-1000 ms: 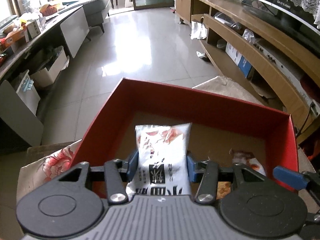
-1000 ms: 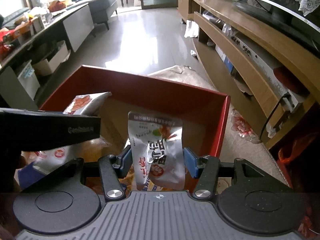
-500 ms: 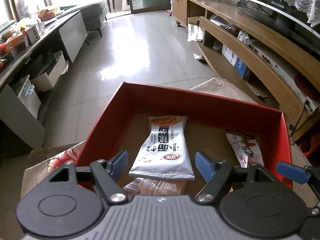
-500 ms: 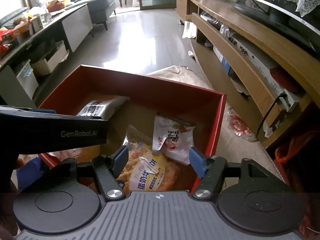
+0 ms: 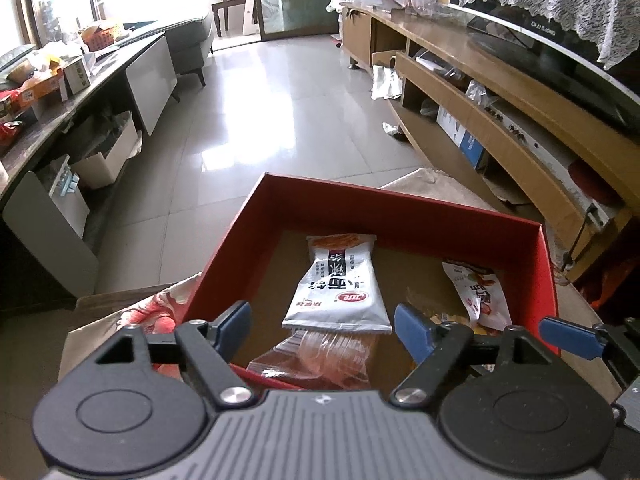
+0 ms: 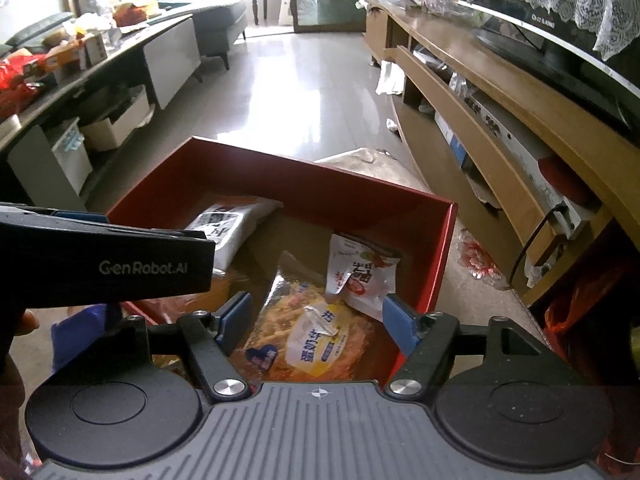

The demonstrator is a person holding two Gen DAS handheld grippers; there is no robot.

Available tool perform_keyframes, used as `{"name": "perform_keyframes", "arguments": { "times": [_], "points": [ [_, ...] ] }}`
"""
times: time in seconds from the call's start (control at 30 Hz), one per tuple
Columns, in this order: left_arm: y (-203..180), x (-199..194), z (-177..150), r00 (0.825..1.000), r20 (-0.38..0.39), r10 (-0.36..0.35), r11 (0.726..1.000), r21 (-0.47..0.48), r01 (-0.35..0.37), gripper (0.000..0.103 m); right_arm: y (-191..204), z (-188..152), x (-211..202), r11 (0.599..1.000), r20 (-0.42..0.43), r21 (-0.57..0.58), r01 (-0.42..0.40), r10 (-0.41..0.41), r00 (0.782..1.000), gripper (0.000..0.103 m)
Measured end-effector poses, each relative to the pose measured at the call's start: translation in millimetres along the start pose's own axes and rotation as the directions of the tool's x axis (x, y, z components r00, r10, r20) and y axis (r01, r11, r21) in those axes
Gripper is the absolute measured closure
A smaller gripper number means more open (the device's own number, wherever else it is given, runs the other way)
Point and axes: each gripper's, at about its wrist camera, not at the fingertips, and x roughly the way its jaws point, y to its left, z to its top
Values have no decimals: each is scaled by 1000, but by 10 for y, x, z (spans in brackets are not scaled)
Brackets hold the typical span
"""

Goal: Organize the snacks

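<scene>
Left wrist view: the left gripper [image 5: 323,330] points steeply down over the near edge of the red box [image 5: 384,210], above its left half.
Right wrist view: the right gripper [image 6: 316,320] also tilts down, over the box's [image 6: 320,184] right half; the left gripper's black body [image 6: 104,264] crosses the left of this view, with a fingertip [image 6: 28,322] showing beneath it.
Box: open-topped, red walls, brown floor, standing on a floral cloth [image 5: 160,312].
Box, left side: a white packet [image 5: 340,280] lies flat, its top end towards the far wall; a clear-wrapped packet [image 5: 320,360] lies just nearer, its end under the white one.
Box, right side: a small white-and-red packet [image 6: 360,276] leans towards the right wall, its lower edge resting on a yellow packet [image 6: 312,336].
Left jaws: apart and opening; the pads [image 5: 234,326] press on nothing, with the white packet below and beyond them.
Right jaws: apart and opening; the pads [image 6: 398,326] touch nothing, with the yellow packet seen between them, lower down.
</scene>
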Motion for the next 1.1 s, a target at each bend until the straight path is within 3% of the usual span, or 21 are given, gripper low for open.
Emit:
{"name": "perform_keyframes", "arguments": {
  "times": [0.73, 1.1],
  "points": [
    [290, -293, -303, 1000, 3, 13, 1000, -14, -13, 19, 324, -132, -223, 997, 14, -59, -45, 46, 999, 24],
    [566, -422, -590, 999, -42, 5, 999, -45, -7, 19, 501, -262, -288, 993, -12, -94, -70, 69, 998, 24]
  ]
}}
